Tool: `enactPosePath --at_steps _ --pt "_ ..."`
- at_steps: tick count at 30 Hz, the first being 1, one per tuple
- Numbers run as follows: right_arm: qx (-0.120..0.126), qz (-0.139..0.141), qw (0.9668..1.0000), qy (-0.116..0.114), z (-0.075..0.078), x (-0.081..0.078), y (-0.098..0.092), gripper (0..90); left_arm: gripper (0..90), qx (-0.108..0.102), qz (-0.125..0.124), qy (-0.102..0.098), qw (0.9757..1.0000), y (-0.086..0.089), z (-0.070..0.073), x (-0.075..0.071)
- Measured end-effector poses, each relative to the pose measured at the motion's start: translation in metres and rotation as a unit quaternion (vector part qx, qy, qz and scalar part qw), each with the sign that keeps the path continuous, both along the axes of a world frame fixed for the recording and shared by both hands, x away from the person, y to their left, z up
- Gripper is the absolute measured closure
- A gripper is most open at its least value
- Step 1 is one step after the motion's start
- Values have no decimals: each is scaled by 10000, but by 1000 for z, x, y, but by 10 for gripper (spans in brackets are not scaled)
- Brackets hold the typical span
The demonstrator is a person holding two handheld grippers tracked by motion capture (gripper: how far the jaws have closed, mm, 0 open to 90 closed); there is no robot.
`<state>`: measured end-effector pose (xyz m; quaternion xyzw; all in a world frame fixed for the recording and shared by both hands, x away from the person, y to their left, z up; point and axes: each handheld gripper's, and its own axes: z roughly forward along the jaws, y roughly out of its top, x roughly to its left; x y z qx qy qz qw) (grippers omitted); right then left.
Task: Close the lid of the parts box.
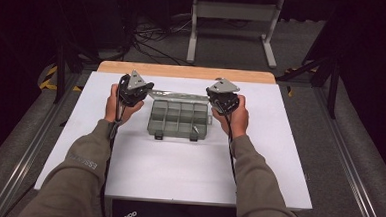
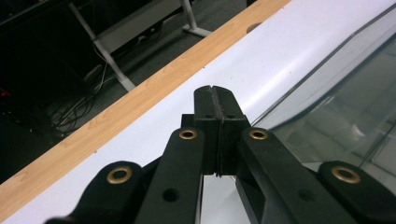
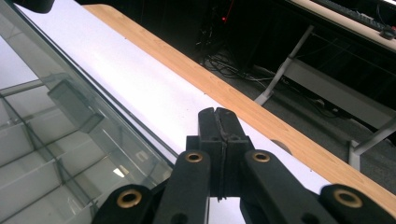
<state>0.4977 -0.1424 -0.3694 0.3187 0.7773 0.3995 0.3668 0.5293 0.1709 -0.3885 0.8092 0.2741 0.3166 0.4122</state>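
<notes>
Organizer box (image 1: 179, 120) sits lid-open between both hands on the surface (image 1: 178, 163). Left hand-held gripper (image 1: 130, 91) and right hand-held gripper (image 1: 223, 101) are pressed together, pinching nothing — better to part the jaws before reaching for the clear lid (image 1: 174, 95).

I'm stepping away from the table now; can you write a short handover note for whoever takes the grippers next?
Left gripper: shut, holding nothing, beside the left end of the compartment box.
Right gripper: shut, holding nothing, beside the box's right end.
Box: middle of the white table, its clear lid open and tilted back; what the compartments hold is too small to tell.
Done: lid is open.
Left: probably working with the compartments or closing the lid.
</notes>
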Motion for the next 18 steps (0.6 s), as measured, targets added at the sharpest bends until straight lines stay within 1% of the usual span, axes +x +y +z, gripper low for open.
enactPosePath --at_steps 1,2,4,6,8,9,11,13,14,16,17,18 --pt "0 0 10000 0 0 0 0 900 895 0 0 0 10000 0 0 0" --pt "-56 7 10000 -30 0 -1 0 900 895 -29 -10 17 10000 0 -1 -1" --pt "-134 5 9999 -49 0 -3 1 900 895 15 -18 -25 10000 0 -1 -3" --pt "-115 -9 9999 -45 -1 -3 1 900 895 -28 -3 -21 10000 0 -1 -5" --pt "-137 3 9999 -48 -1 -4 1 900 895 -28 -45 0 10000 0 -1 -6" --pt "-142 15 9999 -46 -2 -5 1 900 896 -9 -53 -22 10000 1 0 -6" --pt "-141 43 9999 -40 -2 -6 2 900 894 -57 -102 -1 9999 1 0 -8" --pt "-127 83 9999 -5 -2 -8 3 900 896 -36 -165 0 9999 0 0 -9" --pt "-172 109 9998 -11 -3 -9 4 900 896 -27 -215 29 9998 -1 -1 -10" --pt "-289 162 9995 -4 -3 -11 8 900 895 69 -261 60 9996 -4 -3 -13" --pt "-304 185 9994 -6 -4 -12 8 900 894 106 -277 24 9996 -4 -3 -13" --pt "-294 206 9994 23 -4 -13 9 900 894 107 -318 41 9994 -5 -4 -15"
